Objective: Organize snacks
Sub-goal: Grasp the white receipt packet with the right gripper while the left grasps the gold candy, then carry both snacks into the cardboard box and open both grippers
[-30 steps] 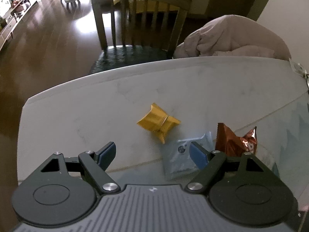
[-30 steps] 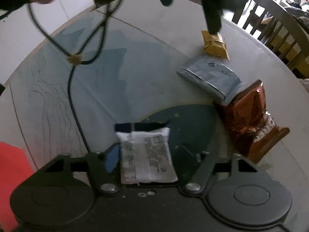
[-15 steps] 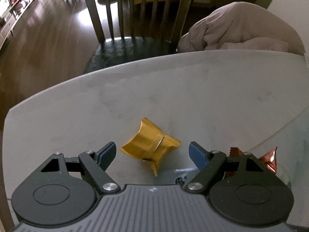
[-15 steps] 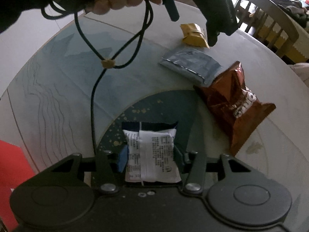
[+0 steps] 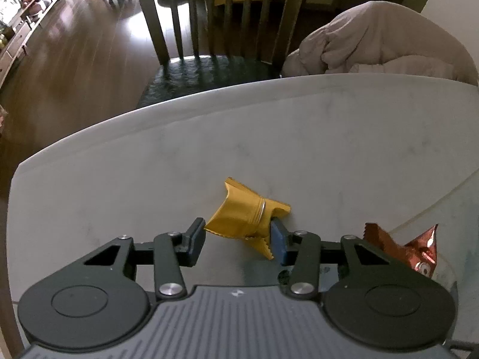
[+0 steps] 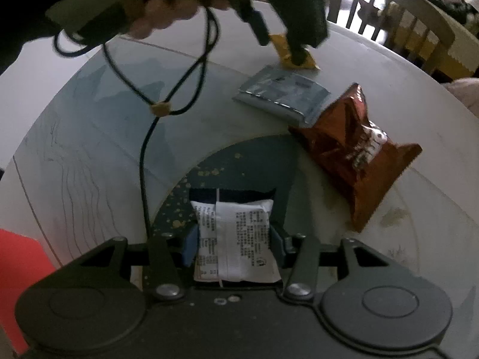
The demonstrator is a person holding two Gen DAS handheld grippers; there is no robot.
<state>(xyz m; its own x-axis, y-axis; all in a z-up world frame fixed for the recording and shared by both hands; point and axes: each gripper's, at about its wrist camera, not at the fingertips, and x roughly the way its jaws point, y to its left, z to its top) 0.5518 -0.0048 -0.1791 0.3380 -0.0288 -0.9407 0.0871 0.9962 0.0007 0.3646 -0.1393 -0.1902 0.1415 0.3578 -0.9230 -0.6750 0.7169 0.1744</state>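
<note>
A crumpled yellow snack wrapper (image 5: 245, 214) lies on the white marble table (image 5: 179, 164). My left gripper (image 5: 236, 239) straddles it with both pads against its sides. In the right wrist view the same wrapper (image 6: 295, 56) shows under the left gripper. My right gripper (image 6: 233, 245) is shut on a white and dark blue snack packet (image 6: 236, 239), held over a dark blue gold-speckled plate (image 6: 239, 167). A silver packet (image 6: 283, 95) and a red-brown chip bag (image 6: 356, 152) lie beyond the plate; the chip bag also shows in the left wrist view (image 5: 404, 246).
A wooden chair (image 5: 221, 24) stands at the table's far edge. A beige blanket (image 5: 380, 45) is heaped to its right. A black cord (image 6: 155, 113) hangs from the left hand over the table. A red object (image 6: 18, 269) sits at the lower left.
My left gripper has moved forward over the yellow wrapper and narrowed until its pads touch it. My right gripper has kept the white packet and moved over the dark plate.
</note>
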